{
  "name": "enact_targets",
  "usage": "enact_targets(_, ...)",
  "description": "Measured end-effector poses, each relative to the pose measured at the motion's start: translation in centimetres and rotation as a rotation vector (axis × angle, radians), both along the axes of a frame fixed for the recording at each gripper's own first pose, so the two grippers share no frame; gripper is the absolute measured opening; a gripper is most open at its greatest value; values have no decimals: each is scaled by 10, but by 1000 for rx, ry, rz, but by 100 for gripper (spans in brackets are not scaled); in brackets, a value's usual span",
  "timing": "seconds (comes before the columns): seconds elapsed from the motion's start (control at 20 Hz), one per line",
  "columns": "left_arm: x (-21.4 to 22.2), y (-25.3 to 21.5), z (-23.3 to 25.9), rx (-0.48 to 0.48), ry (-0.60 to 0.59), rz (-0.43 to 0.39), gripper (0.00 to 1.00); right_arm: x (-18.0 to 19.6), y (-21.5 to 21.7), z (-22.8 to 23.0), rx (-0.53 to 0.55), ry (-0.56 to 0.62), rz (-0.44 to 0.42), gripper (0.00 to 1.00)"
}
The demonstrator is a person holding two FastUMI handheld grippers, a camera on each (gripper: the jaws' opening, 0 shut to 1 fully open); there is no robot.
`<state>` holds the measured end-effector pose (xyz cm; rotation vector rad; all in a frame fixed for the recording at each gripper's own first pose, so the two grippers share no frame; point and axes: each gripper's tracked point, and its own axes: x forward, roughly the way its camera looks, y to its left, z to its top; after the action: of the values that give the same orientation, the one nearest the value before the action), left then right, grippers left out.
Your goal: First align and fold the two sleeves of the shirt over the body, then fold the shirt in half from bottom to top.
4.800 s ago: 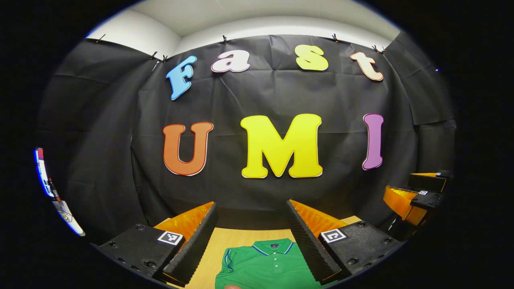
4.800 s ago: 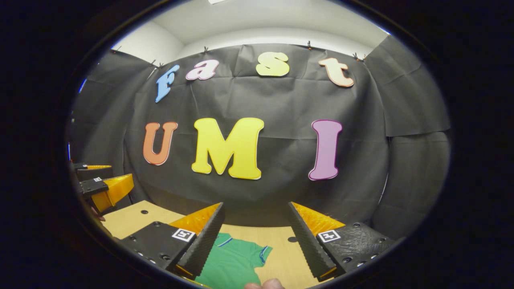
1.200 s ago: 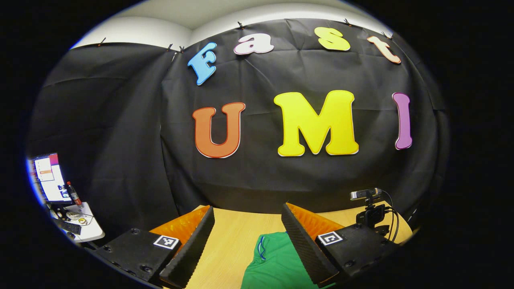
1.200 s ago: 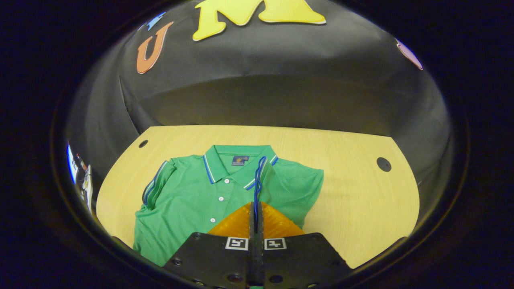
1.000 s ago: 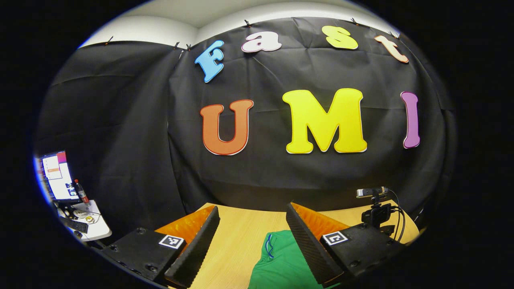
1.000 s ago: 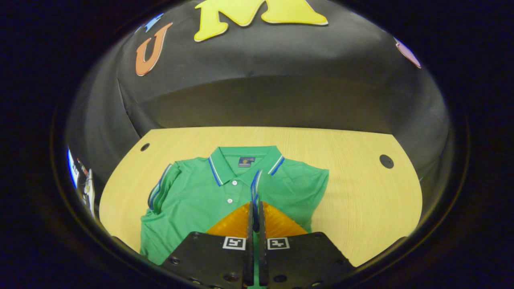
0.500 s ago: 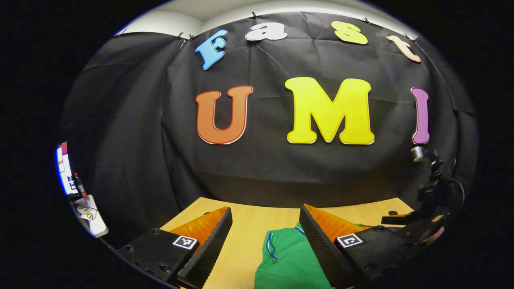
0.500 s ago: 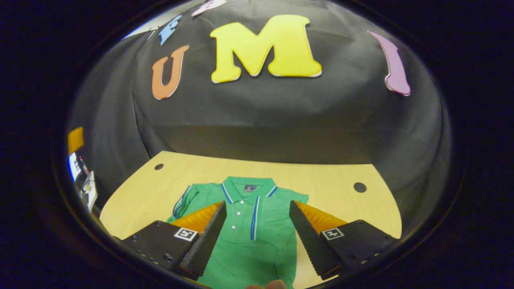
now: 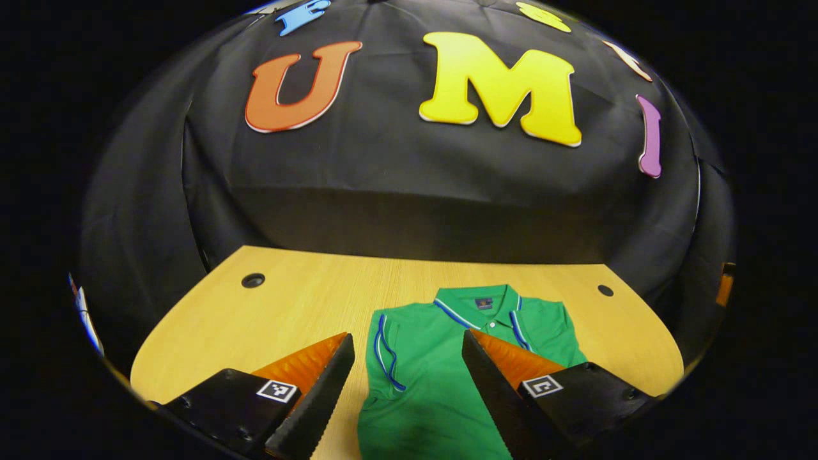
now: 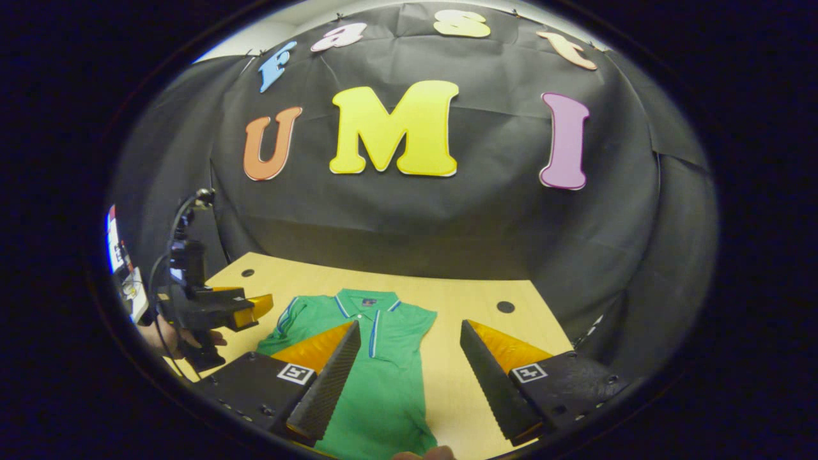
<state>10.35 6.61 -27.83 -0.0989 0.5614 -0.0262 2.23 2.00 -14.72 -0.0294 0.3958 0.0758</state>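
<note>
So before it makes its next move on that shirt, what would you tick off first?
1. Green polo shirt lying flat on the wooden table: ok.
2. Right-hand sleeve folded over the body: ok, its striped cuff lies beside the buttons.
3. Left-hand sleeve folded over the body: not ok, its cuff sits at the shirt's outer edge.
4. Left claw open and lined up over that sleeve: ok.
5. Right claw open, holding nothing: ok.
6. Bottom hem straight for the final fold: cannot tell, it is out of frame.
</note>
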Motion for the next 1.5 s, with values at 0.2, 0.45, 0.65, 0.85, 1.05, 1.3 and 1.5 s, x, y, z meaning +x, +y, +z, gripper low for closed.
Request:
enact_targets(0.2,10,8,-55,-8,114,3,100,-20,-18,-6,8,34,-49,96)
enact_targets(0.45,20,9,-102,-11,197,-23,100,-28,-28,-25,-1,80,-76,96)
enact_targets(0.65,21,12,-122,-1,241,-34,92,-27,-28,-40,4,122,-84,96)
enact_targets(0.85,28,21,-116,24,214,-32,65,-22,-25,-49,25,137,-85,96)
enact_targets(1.05,27,18,-112,-10,211,-54,12,-17,-22,-56,45,148,-77,96)
enact_targets(1.3,38,15,-73,1,148,-90,6,-14,-28,-58,67,142,-87,96)
enact_targets(1.5,47,-9,-47,24,116,-136,6,-16,-35,-54,82,126,-98,96)
